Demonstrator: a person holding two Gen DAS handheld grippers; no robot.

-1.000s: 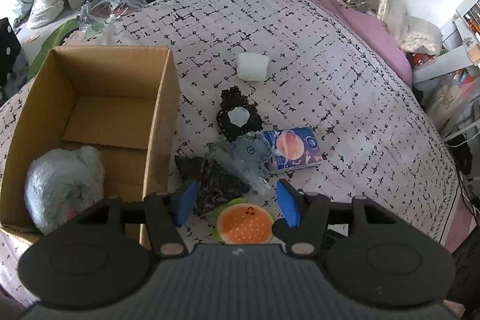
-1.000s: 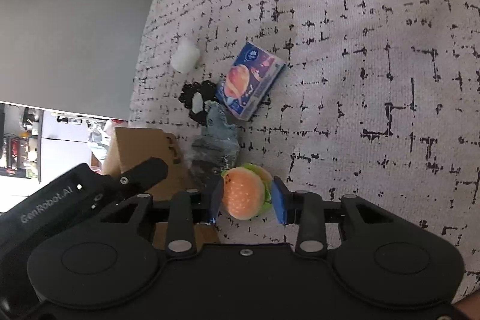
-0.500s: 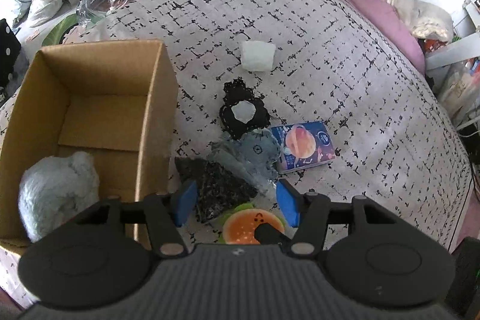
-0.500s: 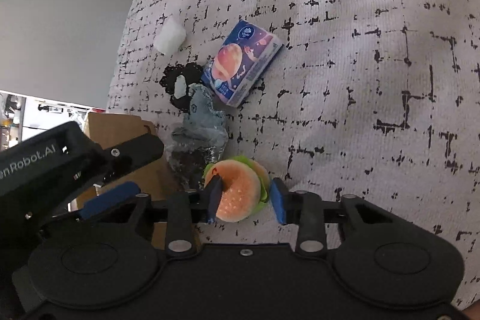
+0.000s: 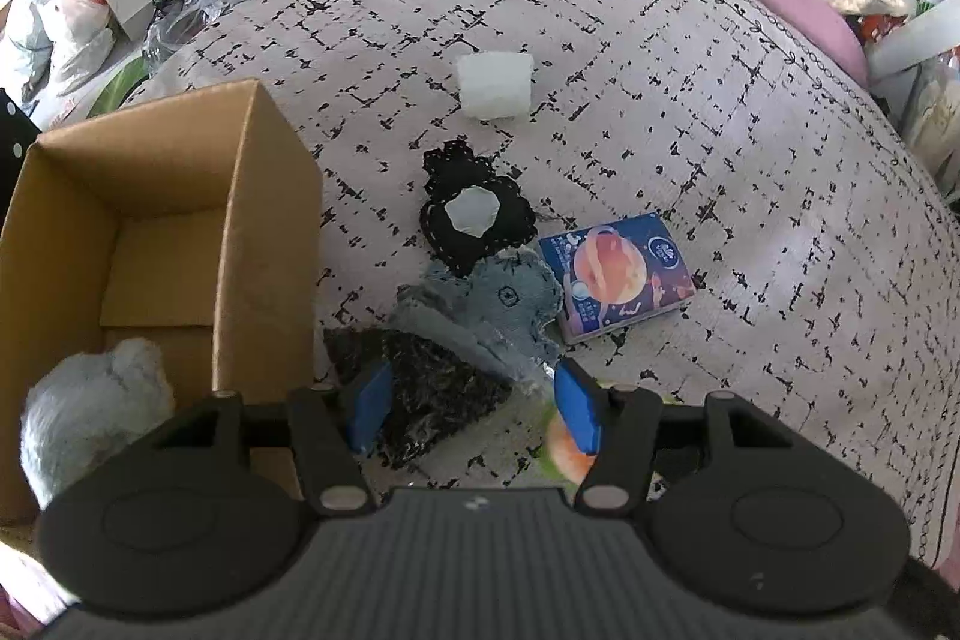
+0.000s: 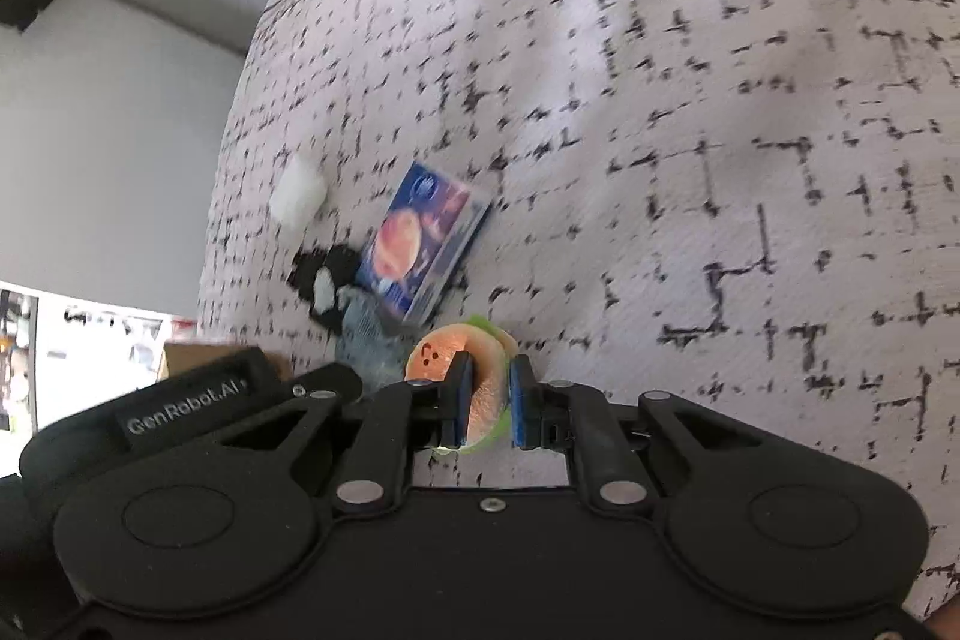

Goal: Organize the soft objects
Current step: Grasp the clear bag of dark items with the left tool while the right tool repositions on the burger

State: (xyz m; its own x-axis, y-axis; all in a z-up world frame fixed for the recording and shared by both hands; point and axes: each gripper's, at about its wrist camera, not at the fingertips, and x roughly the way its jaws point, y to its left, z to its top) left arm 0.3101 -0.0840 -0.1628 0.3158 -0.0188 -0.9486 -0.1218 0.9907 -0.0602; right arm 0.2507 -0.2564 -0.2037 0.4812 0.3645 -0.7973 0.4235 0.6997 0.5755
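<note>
Our right gripper (image 6: 486, 400) is closing, pads squeezing the burger plush (image 6: 480, 370) at lower centre. Only the left view shows the cardboard box (image 5: 264, 232) at left – our left gripper (image 5: 468, 406) gapes over the dark speckled cloth (image 5: 432, 394), gripping nothing. The patterned bedspread (image 5: 660, 70) fills both views.

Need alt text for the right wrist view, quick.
The right claw is closing on a squashed plush burger just above a black-flecked bedspread. Beyond it lie a blue tissue pack, a grey-blue cloth and a white block.
</note>
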